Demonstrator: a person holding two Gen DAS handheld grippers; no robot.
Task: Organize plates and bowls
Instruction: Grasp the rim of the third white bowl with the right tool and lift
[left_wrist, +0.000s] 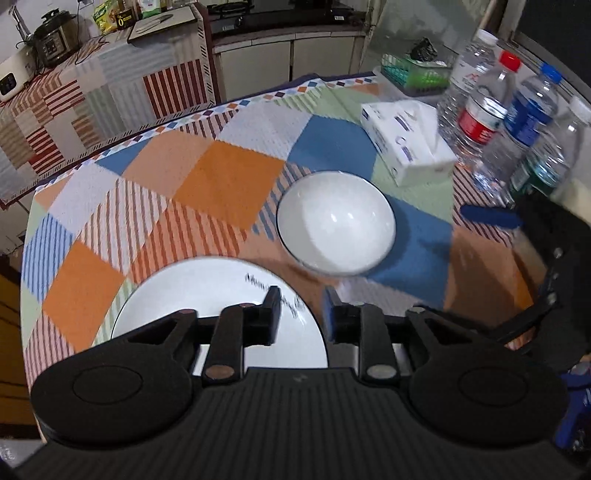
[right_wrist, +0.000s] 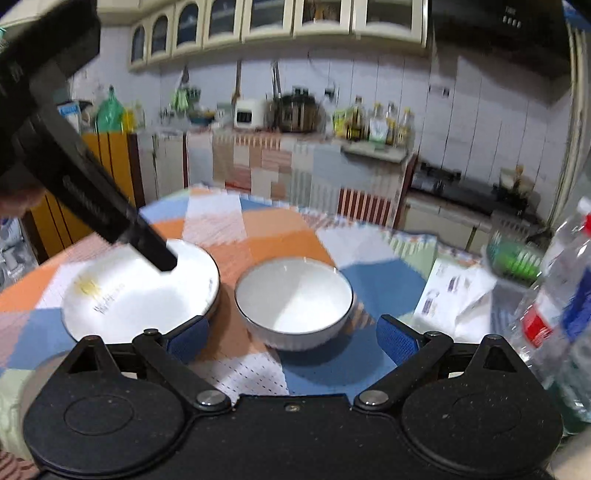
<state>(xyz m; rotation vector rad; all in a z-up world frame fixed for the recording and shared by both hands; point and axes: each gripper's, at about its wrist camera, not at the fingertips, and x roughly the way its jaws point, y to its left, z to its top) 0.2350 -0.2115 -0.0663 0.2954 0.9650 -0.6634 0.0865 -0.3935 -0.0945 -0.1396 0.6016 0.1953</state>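
Observation:
A white plate (left_wrist: 207, 295) with a dark rim and printed writing lies on the checked tablecloth, under my left gripper (left_wrist: 301, 308). The left jaws stand slightly apart over the plate's right edge with nothing between them. A white bowl (left_wrist: 336, 221) stands upright just beyond and to the right of the plate. In the right wrist view the bowl (right_wrist: 293, 297) sits straight ahead of my right gripper (right_wrist: 293, 338), which is wide open and empty. The plate (right_wrist: 140, 288) lies left of the bowl, with the left gripper's finger over it.
A white tissue box (left_wrist: 406, 142) lies behind the bowl to the right. Several plastic water bottles (left_wrist: 484, 110) stand at the table's right edge, close to my right gripper (left_wrist: 491, 218). A green basket (left_wrist: 413, 74) sits at the far right. The tablecloth (left_wrist: 229, 177) hangs over the far table edge.

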